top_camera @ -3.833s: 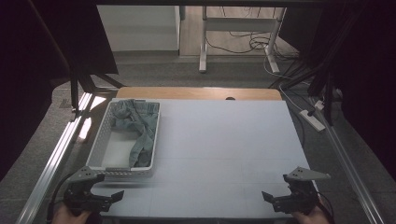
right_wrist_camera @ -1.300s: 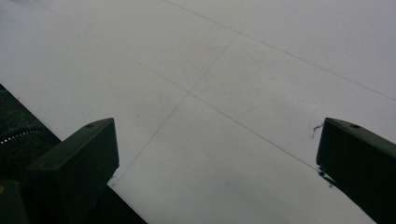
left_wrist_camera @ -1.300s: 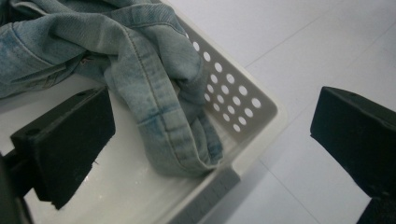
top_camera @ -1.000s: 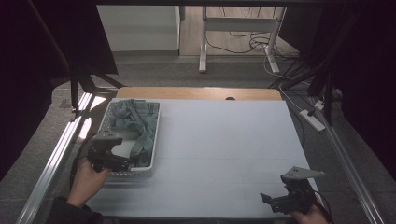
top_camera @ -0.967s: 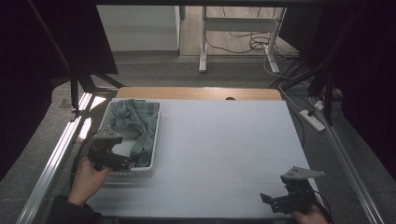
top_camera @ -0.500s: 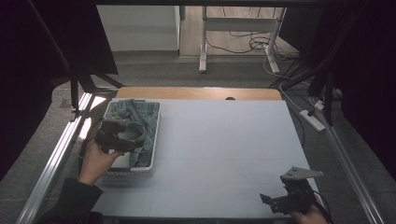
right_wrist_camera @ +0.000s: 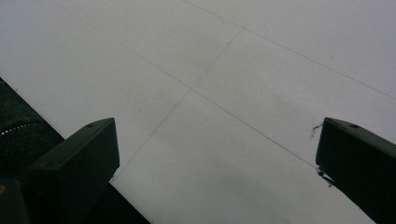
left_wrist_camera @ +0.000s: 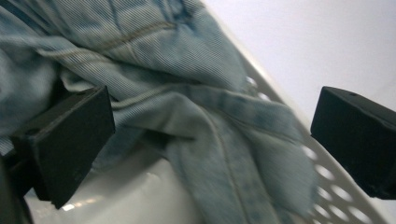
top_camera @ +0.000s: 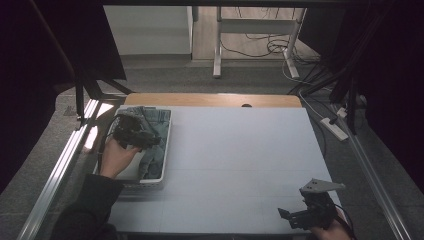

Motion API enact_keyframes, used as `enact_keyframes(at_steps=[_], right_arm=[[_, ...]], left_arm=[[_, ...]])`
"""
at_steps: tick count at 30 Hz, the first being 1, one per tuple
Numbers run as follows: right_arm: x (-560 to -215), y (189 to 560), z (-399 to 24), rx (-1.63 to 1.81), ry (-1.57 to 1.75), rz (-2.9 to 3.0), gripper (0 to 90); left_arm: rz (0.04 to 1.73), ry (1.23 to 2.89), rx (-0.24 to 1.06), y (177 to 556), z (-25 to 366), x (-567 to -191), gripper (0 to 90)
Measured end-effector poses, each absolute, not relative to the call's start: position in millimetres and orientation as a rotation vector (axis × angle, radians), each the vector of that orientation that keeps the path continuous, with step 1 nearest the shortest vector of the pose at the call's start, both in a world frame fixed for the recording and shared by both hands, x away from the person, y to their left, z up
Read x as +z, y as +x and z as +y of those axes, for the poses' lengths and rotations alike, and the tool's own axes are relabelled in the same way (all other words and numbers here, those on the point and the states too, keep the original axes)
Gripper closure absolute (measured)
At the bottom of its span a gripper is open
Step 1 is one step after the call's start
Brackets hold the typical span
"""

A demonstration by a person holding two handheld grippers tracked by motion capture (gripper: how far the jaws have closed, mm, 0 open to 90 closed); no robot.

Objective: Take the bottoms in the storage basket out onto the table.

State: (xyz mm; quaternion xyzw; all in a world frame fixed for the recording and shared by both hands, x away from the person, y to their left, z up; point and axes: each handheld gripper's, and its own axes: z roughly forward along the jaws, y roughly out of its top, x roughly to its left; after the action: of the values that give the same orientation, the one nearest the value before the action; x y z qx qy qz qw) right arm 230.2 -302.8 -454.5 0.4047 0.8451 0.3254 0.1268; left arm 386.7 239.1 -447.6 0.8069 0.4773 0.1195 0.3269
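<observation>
Left tool (left_wrist_camera: 210, 135) jaws wide over crumpled light-blue denim jeans (left_wrist_camera: 187, 107) in white perforated plastic basket (top_camera: 159, 175), far left; right tool (top_camera: 300, 215) wide above white worktop (top_camera: 240, 150), near right.

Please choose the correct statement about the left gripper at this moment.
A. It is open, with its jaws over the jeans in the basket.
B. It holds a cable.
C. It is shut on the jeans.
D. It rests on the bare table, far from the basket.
A: in the left gripper view the left gripper has its jaws wide apart, with the jeans between them, lying in the white basket.
</observation>
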Motion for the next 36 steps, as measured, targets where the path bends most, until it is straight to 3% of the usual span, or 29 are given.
enact_keyframes(at_steps=[14,25,29,36], right_arm=[[-455.1,230.2,-301.4,0.928,1.159,2.475,0.1],[-456.0,230.5,-299.7,0.911,1.146,2.486,0.1],[-456.2,230.4,-299.4,0.908,1.14,2.486,0.1],[-456.2,230.3,-298.8,0.895,1.139,2.492,0.1]], left_arm=[[1.31,2.154,0.374,424.3,230.1,-470.2,0.0],[1.385,2.243,0.333,438.8,228.6,-489.5,0.0],[1.415,2.24,0.256,445.0,231.3,-496.7,0.0],[1.457,2.33,0.289,449.4,220.4,-503.6,1.6]])
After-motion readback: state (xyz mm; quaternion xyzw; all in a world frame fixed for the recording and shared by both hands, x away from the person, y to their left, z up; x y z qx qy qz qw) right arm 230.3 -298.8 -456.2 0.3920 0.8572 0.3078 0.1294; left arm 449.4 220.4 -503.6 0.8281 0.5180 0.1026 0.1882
